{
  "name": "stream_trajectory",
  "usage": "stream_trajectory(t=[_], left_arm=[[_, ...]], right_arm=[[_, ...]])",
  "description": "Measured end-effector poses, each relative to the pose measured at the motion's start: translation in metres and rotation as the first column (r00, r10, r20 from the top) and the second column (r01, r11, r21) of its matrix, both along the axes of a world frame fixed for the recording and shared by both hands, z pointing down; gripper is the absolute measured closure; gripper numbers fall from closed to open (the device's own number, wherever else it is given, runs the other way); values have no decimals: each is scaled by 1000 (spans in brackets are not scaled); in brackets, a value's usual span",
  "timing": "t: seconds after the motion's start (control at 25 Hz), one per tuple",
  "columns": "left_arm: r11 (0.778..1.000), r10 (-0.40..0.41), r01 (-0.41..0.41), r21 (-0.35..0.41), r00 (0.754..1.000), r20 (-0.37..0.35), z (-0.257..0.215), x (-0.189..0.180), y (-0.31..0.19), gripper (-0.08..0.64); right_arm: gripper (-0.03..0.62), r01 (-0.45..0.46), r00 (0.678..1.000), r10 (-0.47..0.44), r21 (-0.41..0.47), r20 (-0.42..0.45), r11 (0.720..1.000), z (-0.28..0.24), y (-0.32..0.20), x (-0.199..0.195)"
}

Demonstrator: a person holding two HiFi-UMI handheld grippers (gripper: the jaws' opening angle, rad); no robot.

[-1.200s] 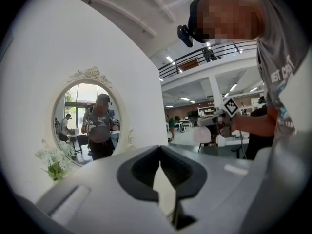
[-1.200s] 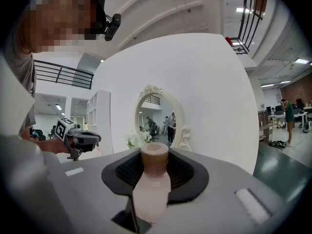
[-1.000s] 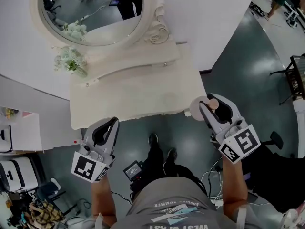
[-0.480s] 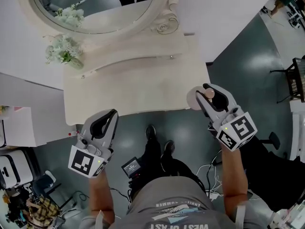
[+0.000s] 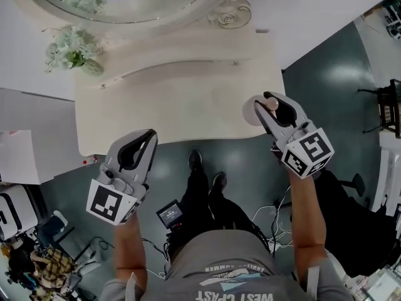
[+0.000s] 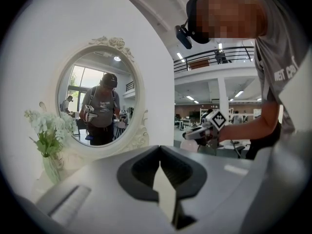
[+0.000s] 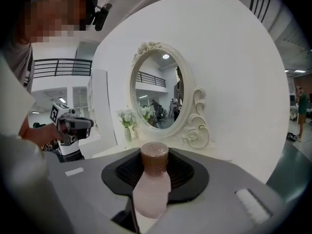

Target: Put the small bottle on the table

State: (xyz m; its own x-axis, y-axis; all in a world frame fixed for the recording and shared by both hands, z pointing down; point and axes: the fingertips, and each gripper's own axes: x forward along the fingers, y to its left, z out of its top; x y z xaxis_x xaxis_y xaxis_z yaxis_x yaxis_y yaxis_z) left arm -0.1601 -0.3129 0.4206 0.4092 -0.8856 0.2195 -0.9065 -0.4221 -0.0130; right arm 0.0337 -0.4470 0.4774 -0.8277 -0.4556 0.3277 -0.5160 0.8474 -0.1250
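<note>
Now, with the jaws of our right gripper (image 5: 265,103) clamped on the small bottle (image 7: 152,182) at the worktop (image 5: 169,105) edge, and the left gripper (image 5: 149,137) closed empty, we should lower it upright, further in.

- The person's grey shirt (image 5: 235,278) bears "WEST COAST" in large pale letters, seen upside down at the bottom edge of the head view.
- A smaller line of print above those words is too fine to read.
- In the left gripper view the same shirt shows "WEST" and then a "C", with the rest cut off.
- The cubes on the left gripper (image 5: 141,137) and right gripper (image 5: 266,102) carry black-and-white square markers only.
</note>
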Motion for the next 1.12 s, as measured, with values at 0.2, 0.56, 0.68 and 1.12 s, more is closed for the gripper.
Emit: stream_trajectory(t=[0.2, 0.56, 0.68, 1.12], left_arm=[[1000, -10, 9, -26, 1000, -18, 22, -12, -9, 558], [997, -23, 20, -72, 999, -41, 59, -29, -25, 560], [996, -24, 20, -83, 999, -46, 70, -32, -30, 558], [995, -18, 11, -103, 997, -69, 98, -45, -41, 559]], right_arm=[[459, 21, 1000, -21, -24, -17, 999, 35, -18, -19], [459, 45, 996, -50, -79, -67, 996, 102, -49, -51], [459, 53, 995, -61, -104, -77, 993, 122, -56, -59], [459, 85, 990, -100, -149, -98, 985, 174, -67, -91]])
